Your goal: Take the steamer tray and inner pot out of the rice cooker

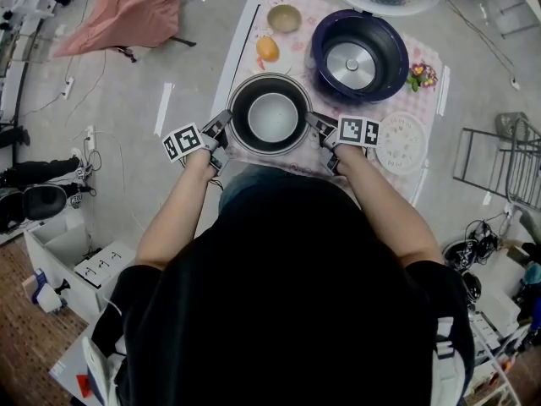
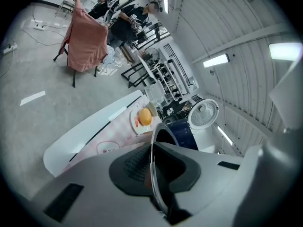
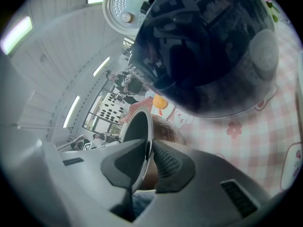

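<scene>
Inner pot [image 1: 272,115]: round, dark outside w/ bright metal rim, pale grey inside, mouth up, nothing in it. It is out of the rice cooker [image 1: 389,32], at the near edge of the table [image 1: 241,41], just near-left of the cooker; can't tell if its base rests on the cloth or hangs just above.

Key relation: the pot lies between the two tools, which sit at opposite ends of one diameter. Left tool [image 1: 226,125] is clenched on the rim at the pot's left, one pad inside and one outside. Right tool [image 1: 317,125] grips the rim the same way on the right. No long axis, so the left-right line across the rim is what counts; both hands are equally near.

Next is prob. a set-down, so both sides should stay level.

Further out: the cooker stands open w/ a bare metal plate inside. A white round disc [image 1: 401,142], prob. the steamer tray, lies on the table just right of the right tool.
</scene>
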`<action>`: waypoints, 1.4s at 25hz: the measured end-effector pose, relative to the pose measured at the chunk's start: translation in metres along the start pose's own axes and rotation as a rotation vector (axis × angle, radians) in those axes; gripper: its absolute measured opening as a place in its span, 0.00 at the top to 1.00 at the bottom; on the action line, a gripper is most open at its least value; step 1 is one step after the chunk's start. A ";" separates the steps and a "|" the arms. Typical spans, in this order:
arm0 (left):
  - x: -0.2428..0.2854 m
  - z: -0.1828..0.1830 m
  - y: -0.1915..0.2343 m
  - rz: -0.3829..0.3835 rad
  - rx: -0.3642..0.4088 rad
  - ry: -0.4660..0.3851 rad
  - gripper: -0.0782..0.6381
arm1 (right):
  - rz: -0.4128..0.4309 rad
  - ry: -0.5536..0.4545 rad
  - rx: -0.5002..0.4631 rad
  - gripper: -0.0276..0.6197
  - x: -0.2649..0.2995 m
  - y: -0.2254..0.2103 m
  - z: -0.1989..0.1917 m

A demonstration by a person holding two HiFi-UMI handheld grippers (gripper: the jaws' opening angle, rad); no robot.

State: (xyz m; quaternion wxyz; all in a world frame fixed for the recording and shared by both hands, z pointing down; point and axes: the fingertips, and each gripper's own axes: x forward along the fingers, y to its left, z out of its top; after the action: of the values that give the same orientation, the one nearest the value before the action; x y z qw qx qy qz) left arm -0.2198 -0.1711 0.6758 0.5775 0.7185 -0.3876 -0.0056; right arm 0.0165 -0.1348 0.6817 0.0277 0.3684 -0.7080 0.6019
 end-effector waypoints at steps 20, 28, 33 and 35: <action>0.016 0.082 -0.073 0.055 0.390 -0.070 0.74 | -0.165 -0.194 -0.094 0.80 -0.098 -0.034 0.031; 0.040 0.088 -0.141 -0.035 0.564 -0.054 0.73 | -0.253 -0.333 -0.157 0.78 -0.169 -0.043 0.073; 0.052 0.084 -0.176 -0.074 0.648 -0.038 0.73 | -0.291 -0.416 -0.221 0.77 -0.214 -0.035 0.106; 0.055 0.084 -0.189 -0.091 0.672 -0.037 0.73 | -0.304 -0.436 -0.254 0.77 -0.227 -0.029 0.115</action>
State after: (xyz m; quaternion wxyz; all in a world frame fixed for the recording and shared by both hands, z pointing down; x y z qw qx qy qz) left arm -0.1153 -0.2651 0.5149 0.3004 0.8849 -0.3459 0.0836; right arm 0.2439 -0.1241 0.5650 0.0110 0.5846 -0.7036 0.4039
